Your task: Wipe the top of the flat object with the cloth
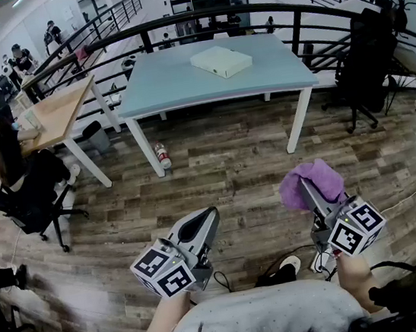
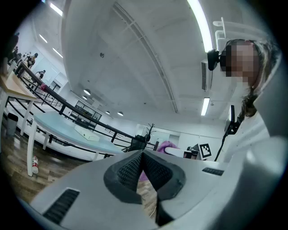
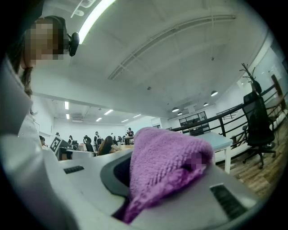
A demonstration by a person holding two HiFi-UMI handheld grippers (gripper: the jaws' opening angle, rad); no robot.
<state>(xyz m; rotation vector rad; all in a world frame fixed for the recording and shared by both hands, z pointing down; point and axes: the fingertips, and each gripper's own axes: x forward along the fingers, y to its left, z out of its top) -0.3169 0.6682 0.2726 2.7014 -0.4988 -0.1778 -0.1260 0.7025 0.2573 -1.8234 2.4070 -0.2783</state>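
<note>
Your right gripper (image 1: 306, 188) pinches the purple cloth (image 1: 314, 179), your left gripper (image 1: 210, 215) is pressed together, and the flat box (image 1: 221, 61) lies on the far table (image 1: 166, 83).

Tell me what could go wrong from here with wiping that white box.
The purple cloth bunches out of the right tool; it may slip free.
The white box lies unheld on the table, so wiping may push it.
A bottle lies beside the table's leg: a trip hazard on approach.
</note>
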